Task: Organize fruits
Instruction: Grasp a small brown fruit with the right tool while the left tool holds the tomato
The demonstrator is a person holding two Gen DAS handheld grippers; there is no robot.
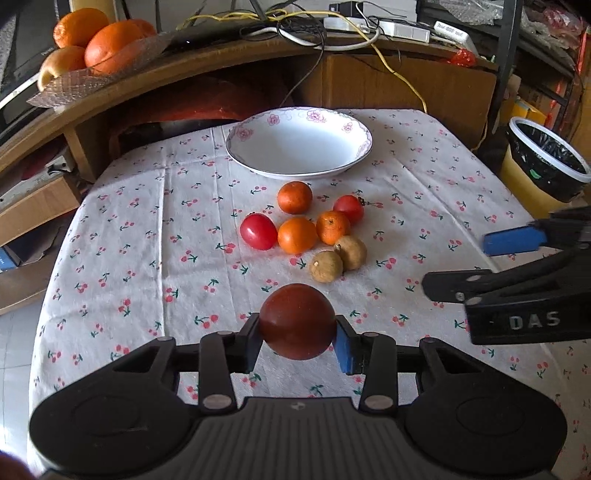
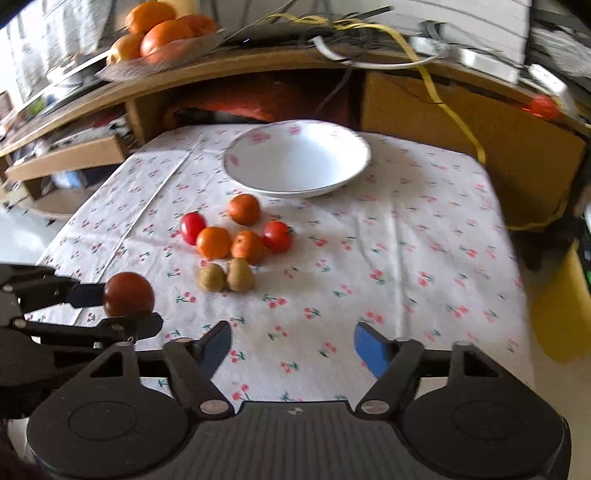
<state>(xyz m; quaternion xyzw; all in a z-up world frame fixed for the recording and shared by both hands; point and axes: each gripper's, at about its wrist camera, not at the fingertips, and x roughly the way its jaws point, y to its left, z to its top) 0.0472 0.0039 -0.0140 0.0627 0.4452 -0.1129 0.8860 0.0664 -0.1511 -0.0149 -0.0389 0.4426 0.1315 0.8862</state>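
Observation:
My left gripper [image 1: 297, 341] is shut on a dark red tomato [image 1: 297, 321], held above the near part of the cherry-print tablecloth [image 1: 129, 240]; the same tomato [image 2: 128, 294] shows at the left of the right wrist view. Ahead lies a cluster of fruit: three small oranges [image 1: 297, 235], two red tomatoes [image 1: 258, 232] and two brown longans [image 1: 326, 266]. A white flowered bowl [image 1: 255, 127] stands empty behind them. My right gripper [image 2: 291, 345] hangs open over the cloth, nothing between its fingers; it enters the left wrist view from the right [image 1: 458, 264].
A glass dish of large oranges [image 1: 99, 40] sits on the wooden shelf at back left, with cables and power strips [image 1: 332, 26] beside it. A yellow bin with a black liner [image 1: 546, 166] stands off the table's right side. Cardboard boxes [image 1: 406, 85] are behind the table.

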